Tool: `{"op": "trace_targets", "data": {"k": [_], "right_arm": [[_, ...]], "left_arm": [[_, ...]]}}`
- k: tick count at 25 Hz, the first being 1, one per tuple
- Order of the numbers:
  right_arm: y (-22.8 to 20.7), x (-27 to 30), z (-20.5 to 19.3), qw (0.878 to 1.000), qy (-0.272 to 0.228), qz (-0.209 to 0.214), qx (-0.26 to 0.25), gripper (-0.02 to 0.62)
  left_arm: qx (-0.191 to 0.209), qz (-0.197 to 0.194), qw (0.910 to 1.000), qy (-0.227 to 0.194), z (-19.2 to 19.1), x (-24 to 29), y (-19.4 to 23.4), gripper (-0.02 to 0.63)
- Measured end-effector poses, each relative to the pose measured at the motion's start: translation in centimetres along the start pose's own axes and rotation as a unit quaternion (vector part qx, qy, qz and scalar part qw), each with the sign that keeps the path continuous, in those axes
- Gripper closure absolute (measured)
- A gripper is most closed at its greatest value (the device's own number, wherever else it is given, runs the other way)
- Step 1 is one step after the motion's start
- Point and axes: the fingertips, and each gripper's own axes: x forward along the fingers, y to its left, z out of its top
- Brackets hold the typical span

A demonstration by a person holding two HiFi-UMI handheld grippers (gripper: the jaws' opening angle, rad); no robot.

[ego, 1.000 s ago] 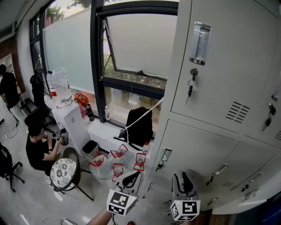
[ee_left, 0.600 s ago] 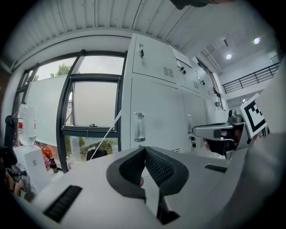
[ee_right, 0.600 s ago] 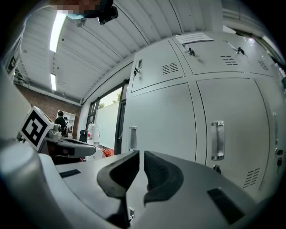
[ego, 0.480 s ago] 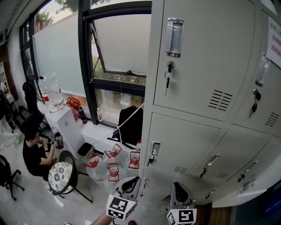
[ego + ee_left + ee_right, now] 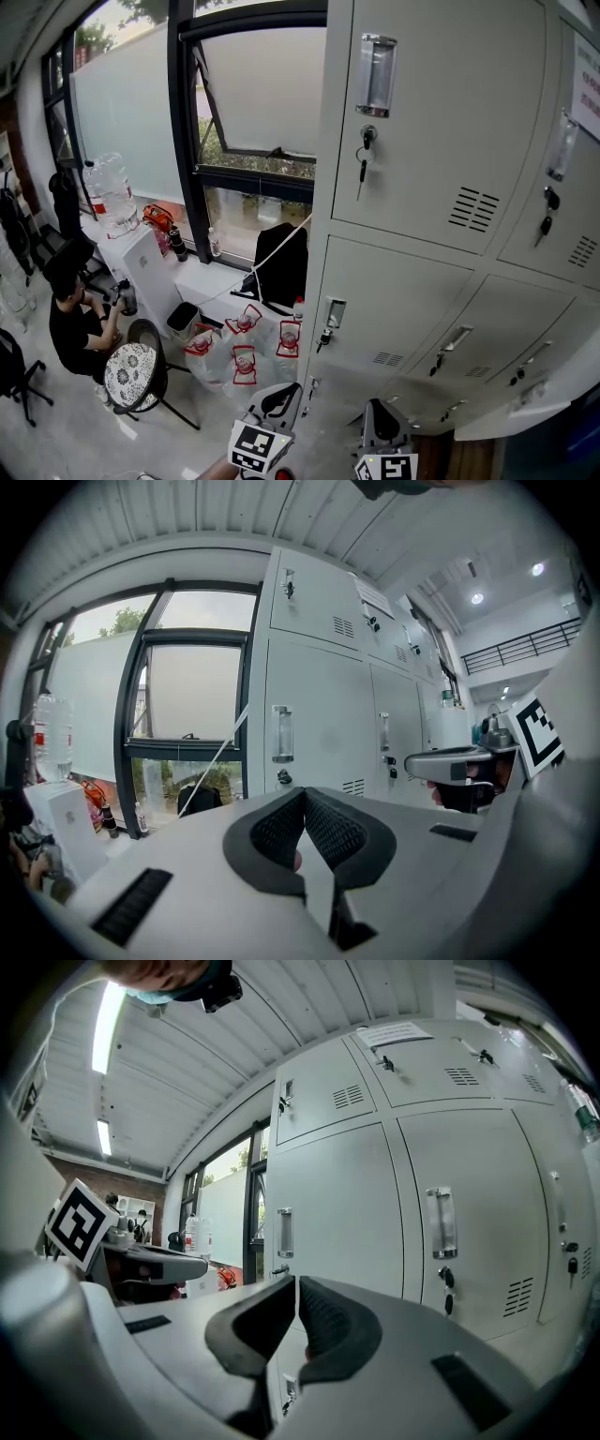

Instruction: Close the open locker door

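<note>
**Two shut grippers low before the lockers, open door at the right**

At the bottom of the head view, the left gripper (image 5: 303,794) and the right gripper (image 5: 296,1282) sit side by side, both pointing at the grey locker bank (image 5: 450,112). The left gripper's jaws meet at their tips and hold nothing. The right gripper's jaws have just been closing and now stand together, with nothing between them.

Just right of the right gripper, a pale panel stands out from the bank's low row; it seems to be the open locker door (image 5: 525,412). Seen from above, its long top edge runs from near that gripper up toward the picture's right border. I cannot tell which end is hinged.

Higher up, the other doors lie flush, and keys (image 5: 363,161) hang in an upper lock. Farther left are a window (image 5: 253,94) and a seated person (image 5: 75,323).
</note>
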Motion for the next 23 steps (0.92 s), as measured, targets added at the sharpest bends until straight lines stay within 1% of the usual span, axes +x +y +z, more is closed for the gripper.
{"op": "trace_targets", "data": {"k": [12, 23], "right_arm": [[0.19, 0.12, -0.77, 1.0, 0.011, 0.002, -0.002, 0.571], [-0.07, 0.84, -0.52, 1.0, 0.006, 0.006, -0.005, 0.571]], "left_arm": [[0.003, 0.001, 1.0, -0.001, 0.23, 0.33, 0.16, 0.584], [0.005, 0.004, 1.0, -0.001, 0.42, 0.94, 0.45, 0.584]]}}
